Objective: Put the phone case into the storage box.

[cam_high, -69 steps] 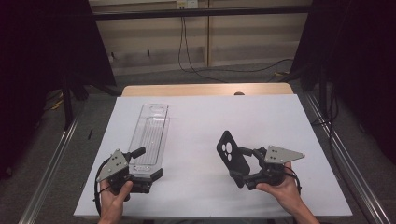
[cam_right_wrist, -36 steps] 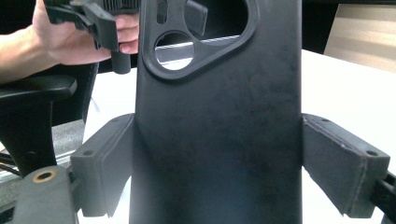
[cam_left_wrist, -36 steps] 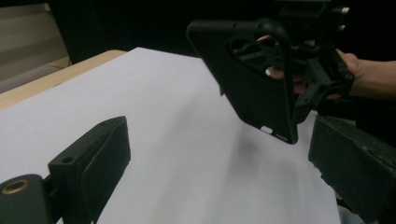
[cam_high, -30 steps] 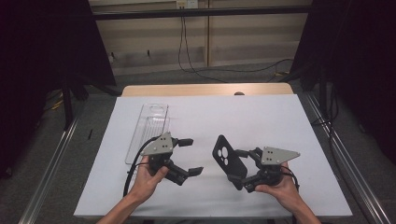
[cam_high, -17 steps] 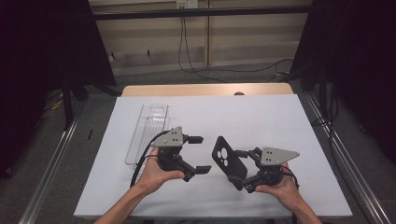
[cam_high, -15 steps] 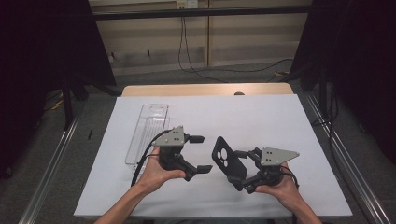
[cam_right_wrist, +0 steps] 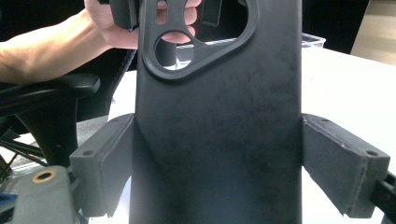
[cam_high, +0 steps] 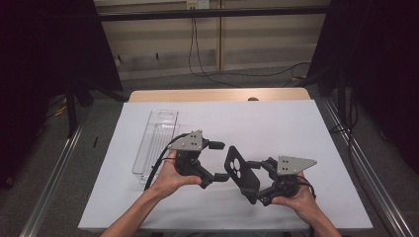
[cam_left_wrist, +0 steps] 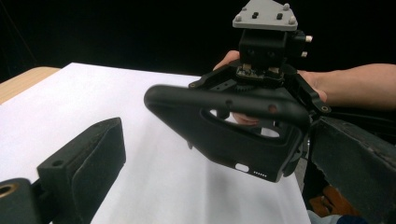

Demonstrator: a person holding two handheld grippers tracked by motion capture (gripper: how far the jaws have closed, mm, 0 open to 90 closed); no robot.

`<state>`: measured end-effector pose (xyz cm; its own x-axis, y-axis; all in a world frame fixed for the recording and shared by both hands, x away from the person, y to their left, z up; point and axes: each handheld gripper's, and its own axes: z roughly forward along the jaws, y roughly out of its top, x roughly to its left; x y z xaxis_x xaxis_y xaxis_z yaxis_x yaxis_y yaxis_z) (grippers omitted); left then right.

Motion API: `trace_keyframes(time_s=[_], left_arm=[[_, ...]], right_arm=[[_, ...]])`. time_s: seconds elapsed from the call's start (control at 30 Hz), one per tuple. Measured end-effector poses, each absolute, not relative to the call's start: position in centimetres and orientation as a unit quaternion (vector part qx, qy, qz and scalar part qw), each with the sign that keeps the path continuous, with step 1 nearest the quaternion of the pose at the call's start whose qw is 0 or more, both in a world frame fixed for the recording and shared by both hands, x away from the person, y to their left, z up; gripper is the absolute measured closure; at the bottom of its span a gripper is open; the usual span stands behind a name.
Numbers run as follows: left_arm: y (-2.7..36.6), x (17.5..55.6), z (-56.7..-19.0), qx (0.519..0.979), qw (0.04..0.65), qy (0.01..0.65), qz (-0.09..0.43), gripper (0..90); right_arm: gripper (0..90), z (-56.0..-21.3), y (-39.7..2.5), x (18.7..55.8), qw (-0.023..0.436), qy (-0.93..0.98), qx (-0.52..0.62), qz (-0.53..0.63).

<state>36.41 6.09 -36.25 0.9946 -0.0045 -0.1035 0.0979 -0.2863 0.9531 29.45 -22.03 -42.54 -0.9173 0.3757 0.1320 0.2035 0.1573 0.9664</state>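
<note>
Right now my white table (cam_high: 296,123) takes up the middle of the high view, running from the lower left corner up to the wooden strip at upper centre. On it, left of centre, lies a clear tray (cam_high: 155,140), long and narrow, its far end toward the top of the frame. Just right of that tray my left gripper (cam_high: 221,161) hangs over the sheet, its jaws spread wide and pointing toward the right side of the frame; nothing sits between them, though the case lies just beyond their tips. In the left gripper view those jaws stand apart at the lower left and right edges, with bare white table between. My right gripper (cam_high: 253,181), at lower centre-right of the high view, has its jaws closed against the two long sides of a black phone case (cam_high: 241,173), which it holds up off the table, tilted, with the camera cut-out at the upper left end. In the right gripper view the case (cam_right_wrist: 219,116) stands upright in the middle, a pad (cam_right_wrist: 105,158) pressed to each side, the cut-out at the top.
</note>
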Motion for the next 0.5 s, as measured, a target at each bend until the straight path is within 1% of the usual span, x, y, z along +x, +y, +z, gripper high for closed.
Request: trace_keyframes(time_s=[0.2,0.3,0.5], left_arm=[[5.82,36.69,-36.46,0.801,0.596,0.011,-0.048,3.5],[5.79,36.83,-36.57,0.800,0.597,0.002,-0.059,3.8],[5.70,36.94,-36.66,0.803,0.593,-0.015,-0.058,4.3]], right_arm=[[14.0,-42.59,-21.92,29.48,0.059,0.760,0.188,0.619],[14.0,-42.60,-21.87,29.48,0.055,0.761,0.186,0.619],[14.1,-42.64,-21.83,29.50,0.050,0.762,0.184,0.619]])
